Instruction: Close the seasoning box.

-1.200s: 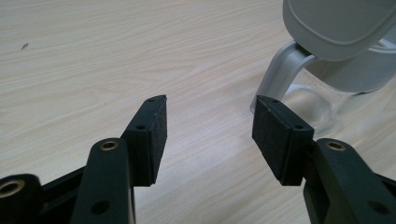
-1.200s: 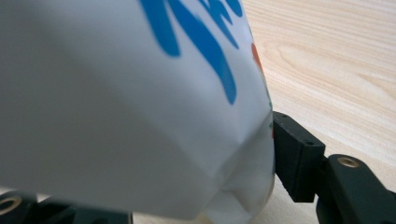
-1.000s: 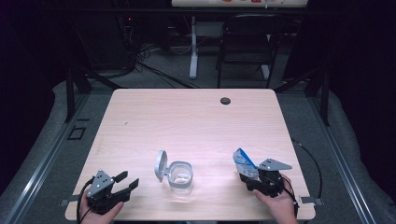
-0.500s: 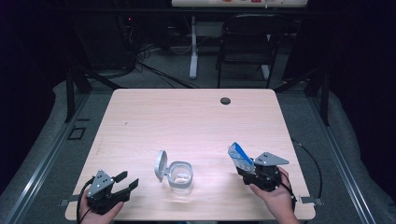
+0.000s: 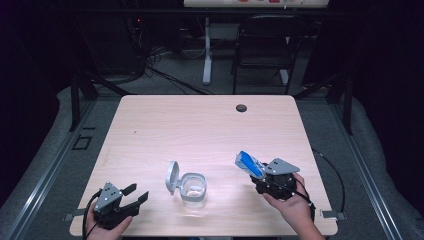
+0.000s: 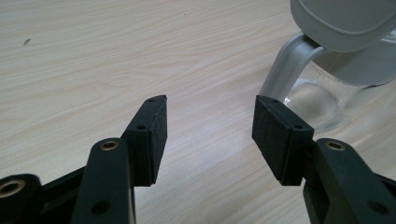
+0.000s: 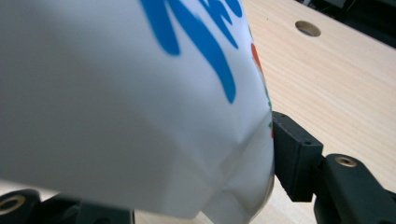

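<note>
Gripping the white, blue-printed pouch (image 5: 248, 164), the right gripper (image 5: 260, 172) has lifted higher off the pale wooden table (image 5: 200, 130); the left gripper (image 5: 135, 196) rests unmoved, jaws apart, near the clear lidded container (image 5: 192, 186).

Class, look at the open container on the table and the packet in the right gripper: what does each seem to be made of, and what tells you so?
Container: body looks like clear glass or hard plastic, since the table shows through; which one is uncertain. Its hinged lid looks like matte grey plastic, smooth and moulded.

Packet: probably thin plastic film or coated paper, white with blue print, creased and folded where the right gripper clamps it.
</note>
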`<state>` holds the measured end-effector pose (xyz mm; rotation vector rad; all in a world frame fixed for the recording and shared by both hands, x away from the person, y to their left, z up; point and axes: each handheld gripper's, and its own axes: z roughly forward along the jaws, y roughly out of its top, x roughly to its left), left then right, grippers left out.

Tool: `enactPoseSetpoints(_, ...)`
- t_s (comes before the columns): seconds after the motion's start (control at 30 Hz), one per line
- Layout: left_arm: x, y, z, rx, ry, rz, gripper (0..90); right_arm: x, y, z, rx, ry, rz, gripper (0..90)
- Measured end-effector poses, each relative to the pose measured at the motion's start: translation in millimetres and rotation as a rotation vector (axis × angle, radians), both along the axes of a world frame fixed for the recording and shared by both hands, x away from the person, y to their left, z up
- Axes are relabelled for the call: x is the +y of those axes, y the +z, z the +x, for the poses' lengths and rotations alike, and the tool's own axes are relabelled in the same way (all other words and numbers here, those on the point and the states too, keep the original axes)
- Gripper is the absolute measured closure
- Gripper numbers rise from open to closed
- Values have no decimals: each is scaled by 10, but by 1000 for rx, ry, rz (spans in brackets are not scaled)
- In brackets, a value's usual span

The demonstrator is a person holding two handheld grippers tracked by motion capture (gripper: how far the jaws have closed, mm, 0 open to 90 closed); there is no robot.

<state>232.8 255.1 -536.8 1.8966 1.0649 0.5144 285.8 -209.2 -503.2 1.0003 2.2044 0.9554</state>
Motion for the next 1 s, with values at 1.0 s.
enactPoseSetpoints(1.0,6,-12,9,-2,-5,3,462,296,245,67,-95,49,-127,424)
